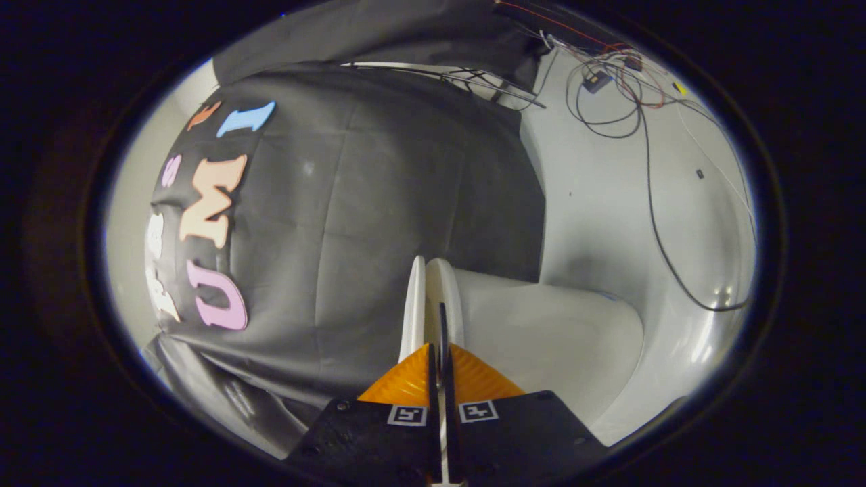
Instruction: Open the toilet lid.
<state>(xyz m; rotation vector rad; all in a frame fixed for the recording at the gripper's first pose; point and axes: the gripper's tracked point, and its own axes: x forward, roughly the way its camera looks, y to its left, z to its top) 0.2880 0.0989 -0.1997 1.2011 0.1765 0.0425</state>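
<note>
The hand-held gripper [441, 368] has its two fingers drawn almost together — only a thin slit between them, and in that slit sits the edge of the thin white plastic toilet lid [413, 304]. Just beside the lid lies the smooth white toilet body [555, 325]. Beyond stand the black cloth wall [379, 203] and loose dark cables [643, 135] on the pale floor [609, 196].
</note>
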